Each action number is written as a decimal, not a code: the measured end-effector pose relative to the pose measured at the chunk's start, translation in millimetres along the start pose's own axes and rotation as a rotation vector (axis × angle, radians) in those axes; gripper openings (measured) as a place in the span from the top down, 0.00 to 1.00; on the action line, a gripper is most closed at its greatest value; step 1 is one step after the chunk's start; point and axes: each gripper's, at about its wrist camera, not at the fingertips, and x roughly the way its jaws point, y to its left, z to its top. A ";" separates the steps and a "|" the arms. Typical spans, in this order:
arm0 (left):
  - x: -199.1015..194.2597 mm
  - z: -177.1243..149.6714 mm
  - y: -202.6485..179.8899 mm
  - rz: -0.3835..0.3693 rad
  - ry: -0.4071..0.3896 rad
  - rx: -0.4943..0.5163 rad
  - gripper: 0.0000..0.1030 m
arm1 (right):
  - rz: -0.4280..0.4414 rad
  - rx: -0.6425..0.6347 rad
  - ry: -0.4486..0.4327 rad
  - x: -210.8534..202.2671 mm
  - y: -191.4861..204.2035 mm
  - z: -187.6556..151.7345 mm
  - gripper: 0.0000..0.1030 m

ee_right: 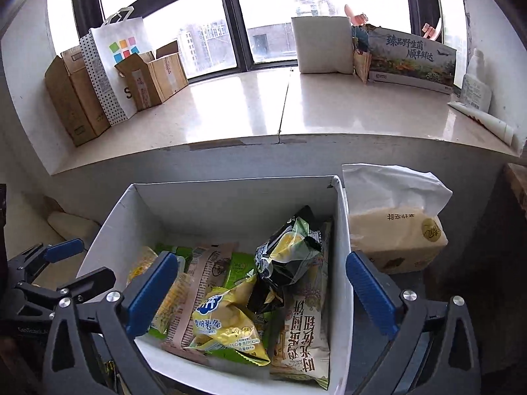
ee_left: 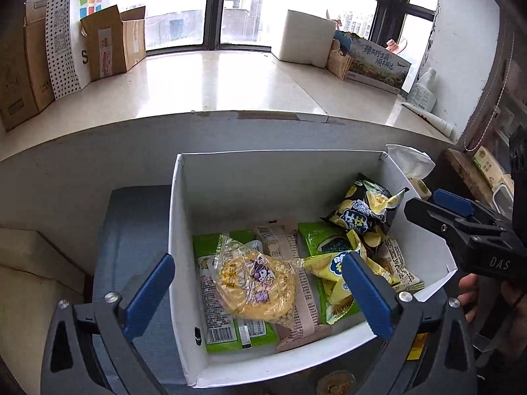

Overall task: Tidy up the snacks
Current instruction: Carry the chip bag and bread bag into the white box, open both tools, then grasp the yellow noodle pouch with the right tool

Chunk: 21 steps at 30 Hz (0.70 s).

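Note:
A white open box (ee_left: 178,230) (ee_right: 342,247) holds several snack packs. In it lie a clear bag of yellow cake (ee_left: 257,286), green packs (ee_left: 230,329), a brown-striped pack (ee_left: 296,296) (ee_right: 201,283), a yellow chip bag (ee_left: 326,270) (ee_right: 227,326), a black chip bag (ee_left: 365,207) (ee_right: 290,256) and a beige biscuit pack (ee_right: 303,329). My left gripper (ee_left: 260,293) is open and empty above the box's near side. My right gripper (ee_right: 260,293) is open and empty above the box; it also shows at the right in the left wrist view (ee_left: 438,210).
A tissue pack (ee_right: 395,237) (ee_left: 411,161) stands right of the box. The box rests on a grey surface (ee_left: 131,230). Behind is a stone windowsill (ee_left: 230,79) with cardboard boxes (ee_left: 115,42), paper bags (ee_right: 122,62), a white block (ee_right: 322,44) and a printed carton (ee_right: 411,59).

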 end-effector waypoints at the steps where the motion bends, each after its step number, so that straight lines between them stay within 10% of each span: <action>1: -1.4 -1.0 -0.1 -0.004 0.002 0.002 0.00 | 0.007 0.006 -0.004 -1.4 -0.1 -0.4 0.00; 14: -108.8 -59.8 -27.0 0.069 -0.149 0.131 0.00 | 0.122 -0.061 -0.192 -123.7 17.7 -53.3 0.00; 21: -169.9 -132.3 -44.9 -0.053 -0.181 0.121 0.00 | 0.142 -0.160 -0.198 -178.9 22.7 -134.8 0.00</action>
